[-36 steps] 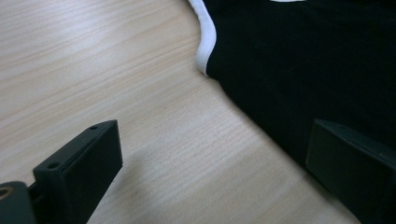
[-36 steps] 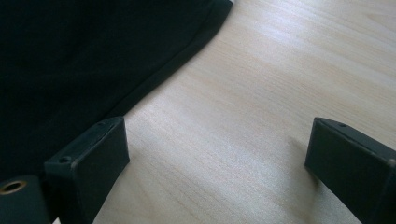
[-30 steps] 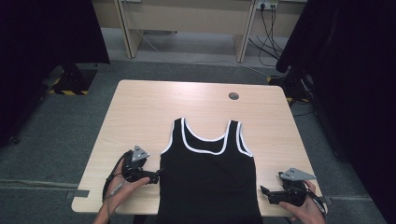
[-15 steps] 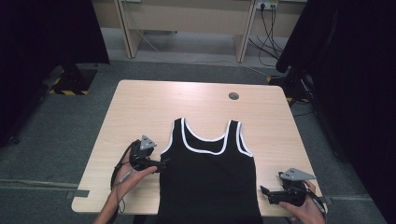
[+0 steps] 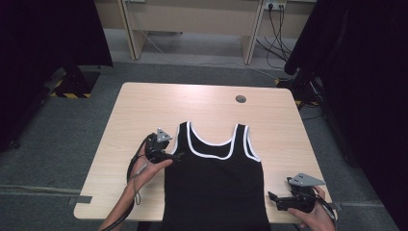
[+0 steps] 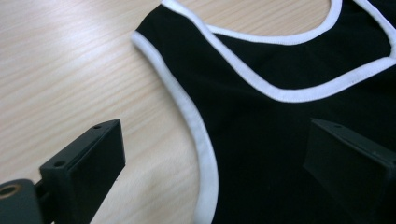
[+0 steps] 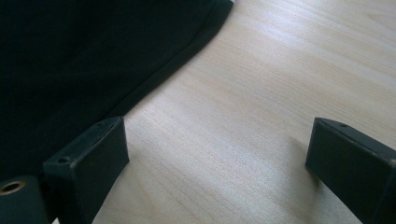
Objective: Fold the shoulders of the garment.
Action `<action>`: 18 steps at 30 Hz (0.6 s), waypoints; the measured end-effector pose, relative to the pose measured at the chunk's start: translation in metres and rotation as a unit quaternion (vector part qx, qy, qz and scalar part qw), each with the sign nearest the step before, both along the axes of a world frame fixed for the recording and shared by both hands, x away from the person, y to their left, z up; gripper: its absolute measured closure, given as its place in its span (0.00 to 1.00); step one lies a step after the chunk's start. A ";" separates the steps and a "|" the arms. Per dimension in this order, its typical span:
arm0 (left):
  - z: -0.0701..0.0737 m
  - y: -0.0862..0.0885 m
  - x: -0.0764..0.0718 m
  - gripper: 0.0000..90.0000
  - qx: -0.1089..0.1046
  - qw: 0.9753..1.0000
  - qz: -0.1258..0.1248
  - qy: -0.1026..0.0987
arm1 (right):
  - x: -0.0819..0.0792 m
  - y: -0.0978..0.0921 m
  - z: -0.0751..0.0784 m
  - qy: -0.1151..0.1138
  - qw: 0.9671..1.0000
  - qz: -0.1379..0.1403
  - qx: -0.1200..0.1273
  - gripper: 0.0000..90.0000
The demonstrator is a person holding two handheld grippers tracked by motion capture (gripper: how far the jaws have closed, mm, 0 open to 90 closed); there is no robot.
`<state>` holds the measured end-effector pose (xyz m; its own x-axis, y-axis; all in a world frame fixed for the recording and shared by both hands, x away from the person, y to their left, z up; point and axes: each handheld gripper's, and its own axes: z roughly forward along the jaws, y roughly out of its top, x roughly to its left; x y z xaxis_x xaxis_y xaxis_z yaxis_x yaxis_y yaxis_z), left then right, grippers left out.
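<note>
A black tank top with white trim lies flat on the wooden table, its hem at the near edge. My left gripper is open at the top's left armhole. In the left gripper view the white armhole trim runs between the wide-apart jaws, one over bare wood and one over black cloth. My right gripper stands open near the table's front right corner, just right of the top's side edge. In the right gripper view its jaws straddle bare wood, with the black cloth at the left.
A round cable hole sits in the table's far right part. Behind the table stands a light desk frame with cables. Black curtains hang at both sides. Bare table surface lies to the left and far side.
My left gripper has moved forward and to the right, up to the tank top's left armhole. The right gripper and the top have stayed put.
</note>
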<state>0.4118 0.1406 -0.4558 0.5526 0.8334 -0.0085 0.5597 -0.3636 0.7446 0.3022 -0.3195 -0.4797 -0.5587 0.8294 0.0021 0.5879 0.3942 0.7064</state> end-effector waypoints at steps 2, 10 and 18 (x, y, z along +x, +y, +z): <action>0.002 -0.008 0.007 0.06 0.003 1.000 -0.003 -0.001 | 0.000 0.000 0.000 0.000 1.000 0.000 0.000 0.07; 0.003 -0.024 0.031 0.09 0.005 1.000 -0.002 0.000 | 0.000 0.000 0.000 0.000 1.000 0.001 0.000 0.07; 0.001 -0.032 0.052 0.16 0.008 1.000 0.003 0.003 | 0.000 0.000 0.000 0.000 1.000 0.001 0.000 0.07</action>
